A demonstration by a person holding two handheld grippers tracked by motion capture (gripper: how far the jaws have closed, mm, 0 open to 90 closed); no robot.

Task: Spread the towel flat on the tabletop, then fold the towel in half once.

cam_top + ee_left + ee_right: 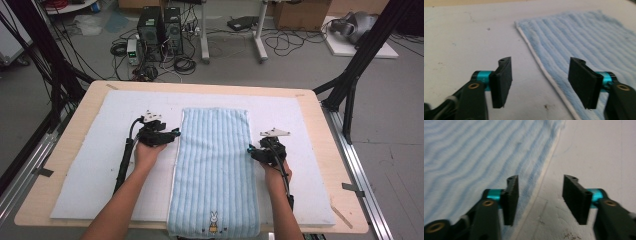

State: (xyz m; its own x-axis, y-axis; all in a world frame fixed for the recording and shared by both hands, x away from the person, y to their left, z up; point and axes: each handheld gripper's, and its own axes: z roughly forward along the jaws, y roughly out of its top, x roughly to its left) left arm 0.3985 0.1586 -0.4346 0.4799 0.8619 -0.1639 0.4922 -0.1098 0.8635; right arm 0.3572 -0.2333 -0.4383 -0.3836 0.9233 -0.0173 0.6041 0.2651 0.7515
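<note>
A: Where is the towel?

B: We see a light blue striped towel (pixel 214 170) lying flat down the middle of a white mat (pixel 80 165) on the wooden table (pixel 320 107), its near end hanging over the edge.

A: And the grippers?

B: Our left gripper (pixel 176 134) sits at the towel's left edge, jaws apart and empty, straddling the white hem. Our right gripper (pixel 250 150) is at the right edge, jaws likewise spread, gripping nothing.

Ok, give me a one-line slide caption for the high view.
Two hand-held grippers, left gripper and right gripper, jaws open, flank a striped blue towel on a white mat.
</note>
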